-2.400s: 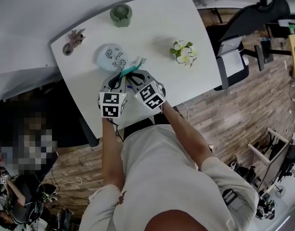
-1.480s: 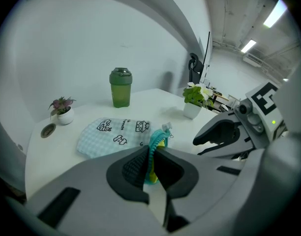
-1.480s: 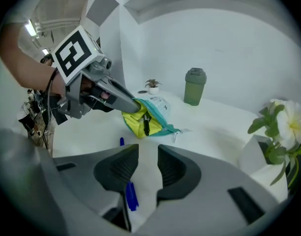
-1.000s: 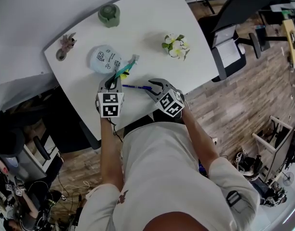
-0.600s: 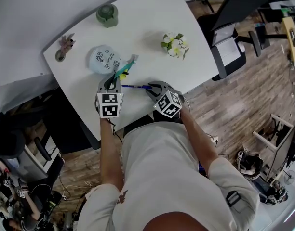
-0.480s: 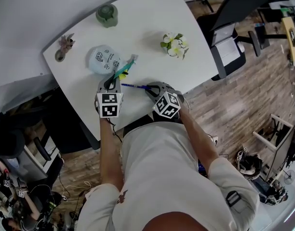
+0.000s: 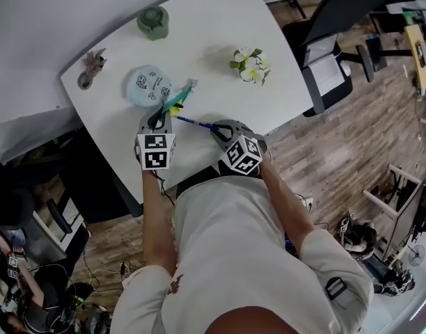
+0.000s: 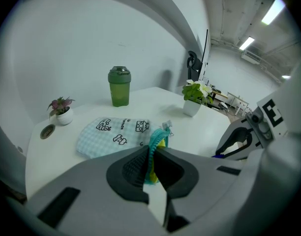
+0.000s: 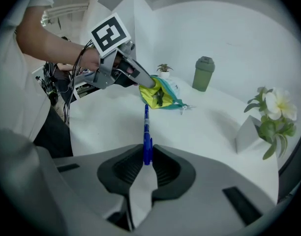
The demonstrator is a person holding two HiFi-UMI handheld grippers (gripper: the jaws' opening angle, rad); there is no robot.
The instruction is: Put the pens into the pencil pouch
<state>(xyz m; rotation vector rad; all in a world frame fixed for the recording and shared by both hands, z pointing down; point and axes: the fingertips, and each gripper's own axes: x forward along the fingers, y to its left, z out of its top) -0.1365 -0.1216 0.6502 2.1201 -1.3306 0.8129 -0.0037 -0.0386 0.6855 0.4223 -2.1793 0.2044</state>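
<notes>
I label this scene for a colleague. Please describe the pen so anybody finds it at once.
On the white table, look at the near edge. The pen is the thin dark-blue stick in the right gripper, whose jaws have just closed on it; the pouch nearby is pale and wide.

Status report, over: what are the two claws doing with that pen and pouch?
Left gripper shut on pouch rim. Right gripper jaws just been closing, now shut on pen, pointing at pouch mouth. Nothing between them.
</notes>
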